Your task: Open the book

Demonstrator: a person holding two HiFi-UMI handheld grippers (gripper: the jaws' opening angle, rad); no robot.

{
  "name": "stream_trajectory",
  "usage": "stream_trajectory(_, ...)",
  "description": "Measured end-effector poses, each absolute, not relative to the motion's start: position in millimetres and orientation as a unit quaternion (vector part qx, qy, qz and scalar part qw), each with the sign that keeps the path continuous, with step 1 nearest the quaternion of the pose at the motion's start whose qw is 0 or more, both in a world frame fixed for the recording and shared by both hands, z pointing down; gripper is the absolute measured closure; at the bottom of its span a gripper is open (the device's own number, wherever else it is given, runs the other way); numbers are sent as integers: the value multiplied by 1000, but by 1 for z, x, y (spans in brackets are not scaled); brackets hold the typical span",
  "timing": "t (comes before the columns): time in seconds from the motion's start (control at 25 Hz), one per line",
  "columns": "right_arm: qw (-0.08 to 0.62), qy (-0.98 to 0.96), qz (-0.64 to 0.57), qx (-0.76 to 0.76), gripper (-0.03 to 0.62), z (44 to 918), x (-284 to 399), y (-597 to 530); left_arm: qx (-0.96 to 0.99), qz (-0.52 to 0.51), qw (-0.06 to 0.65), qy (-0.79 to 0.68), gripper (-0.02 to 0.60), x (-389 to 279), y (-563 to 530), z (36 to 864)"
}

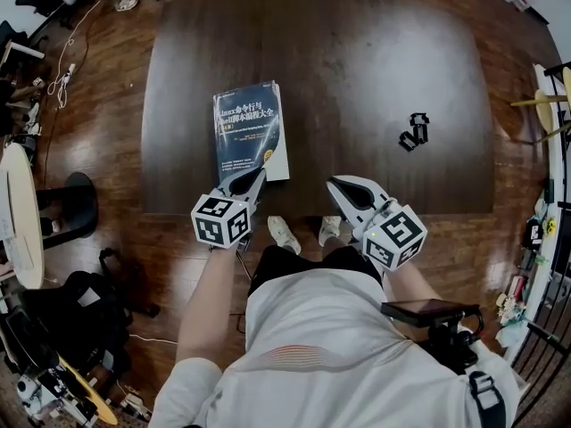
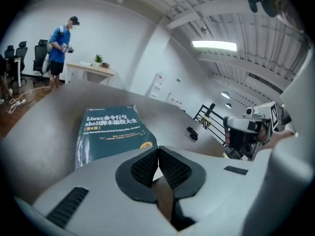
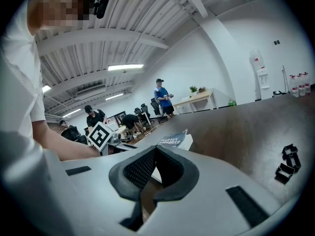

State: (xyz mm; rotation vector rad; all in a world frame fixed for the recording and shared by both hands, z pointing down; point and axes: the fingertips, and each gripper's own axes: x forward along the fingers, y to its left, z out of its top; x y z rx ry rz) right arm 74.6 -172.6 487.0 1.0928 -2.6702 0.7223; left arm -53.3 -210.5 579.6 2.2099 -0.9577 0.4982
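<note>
- The left gripper (image 1: pixel 260 174) has its jaws clenched together with nothing between them; its tip is at the book's near edge.
- The book (image 1: pixel 249 132) lies shut and flat, teal cover up, on the near left part of the table (image 1: pixel 357 69).
- The right gripper (image 1: pixel 332 184) is at the table's near edge, apart from the book, with its jaw tips meeting on nothing.
- A small black object (image 1: pixel 414 131) lies on the table, well to the right of the book.
</note>
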Motion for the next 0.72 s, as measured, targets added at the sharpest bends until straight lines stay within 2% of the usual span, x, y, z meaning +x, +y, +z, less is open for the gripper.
stream_trajectory(0.24, 88, -901, 243, 350, 594, 489, 58, -174, 831, 116, 335, -429, 568, -100, -221, 546)
stream_trajectory(0.52, 92, -905, 241, 337, 594, 486, 42, -175, 759, 2, 393, -519, 569, -187, -222, 541)
stream_trajectory(0.72, 99, -905, 243, 335, 594, 490, 32, -173, 712, -3, 398, -579, 569, -252, -213, 561)
